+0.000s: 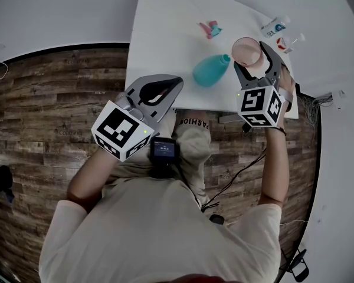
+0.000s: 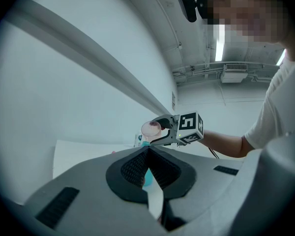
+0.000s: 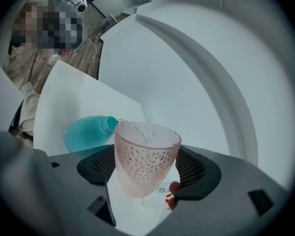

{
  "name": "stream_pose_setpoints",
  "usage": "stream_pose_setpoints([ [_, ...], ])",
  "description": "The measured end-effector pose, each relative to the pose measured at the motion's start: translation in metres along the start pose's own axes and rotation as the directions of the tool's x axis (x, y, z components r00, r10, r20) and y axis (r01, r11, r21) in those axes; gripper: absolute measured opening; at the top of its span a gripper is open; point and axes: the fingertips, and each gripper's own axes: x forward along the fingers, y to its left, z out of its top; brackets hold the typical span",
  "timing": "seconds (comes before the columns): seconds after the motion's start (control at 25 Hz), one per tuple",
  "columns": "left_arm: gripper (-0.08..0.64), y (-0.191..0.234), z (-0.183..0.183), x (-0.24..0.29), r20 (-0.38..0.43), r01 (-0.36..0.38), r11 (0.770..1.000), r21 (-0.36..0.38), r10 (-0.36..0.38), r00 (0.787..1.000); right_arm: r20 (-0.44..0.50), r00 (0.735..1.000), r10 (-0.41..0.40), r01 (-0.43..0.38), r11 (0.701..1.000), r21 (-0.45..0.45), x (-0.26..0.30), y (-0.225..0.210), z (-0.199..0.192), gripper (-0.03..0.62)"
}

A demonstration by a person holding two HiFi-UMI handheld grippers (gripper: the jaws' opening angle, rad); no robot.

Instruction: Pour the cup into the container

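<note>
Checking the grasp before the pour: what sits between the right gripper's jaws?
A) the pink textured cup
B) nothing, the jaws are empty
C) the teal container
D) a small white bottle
A: in the right gripper view the pink cup stands between the jaws of the right gripper, which press on its sides, while the teal container sits ungripped behind it.

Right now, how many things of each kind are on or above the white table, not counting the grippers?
pink cup: 1
teal container: 1
small bottles: 2
small pink-and-teal item: 1
Total: 5
</note>
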Motion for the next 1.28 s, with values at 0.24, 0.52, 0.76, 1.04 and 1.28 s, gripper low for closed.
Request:
stream_pose_setpoints([
  [0.24,0.011,0.001,0.0,-0.001,0.001,-0.004,1.0,-0.001,0.004,1.0,-0.002,1.0,-0.004,0.003,1.0,-0.006,-0.001,-0.001,0.0,0.38],
  [0.52,0.012,0.001,0.001,-0.003,0.005,-0.004,1.0,-0.002,0.004,1.0,-0.002,1.0,-0.011,0.011,1.0,-0.014,-0.002,-0.005,0.003,0.38],
  [0.76,0.012,0.002,0.0,-0.002,0.007,-0.005,1.0,-0.002,0.005,1.0,-0.005,1.0,-0.015,0.015,1.0,-0.02,-0.003,-0.007,0.002,0.38],
  [1.04,0.011,0.001,0.002,-0.005,0.011,-0.005,1.0,-0.006,0.005,1.0,-0.008,1.0,-0.022,0.022,0.999,-0.028,-0.006,-0.012,0.005,0.38],
  [1.28,0.011,0.002,0.001,-0.007,0.014,-0.006,1.0,-0.006,0.006,1.0,-0.01,0.999,-0.032,0.031,0.999,-0.035,-0.007,-0.016,0.006,0.38],
])
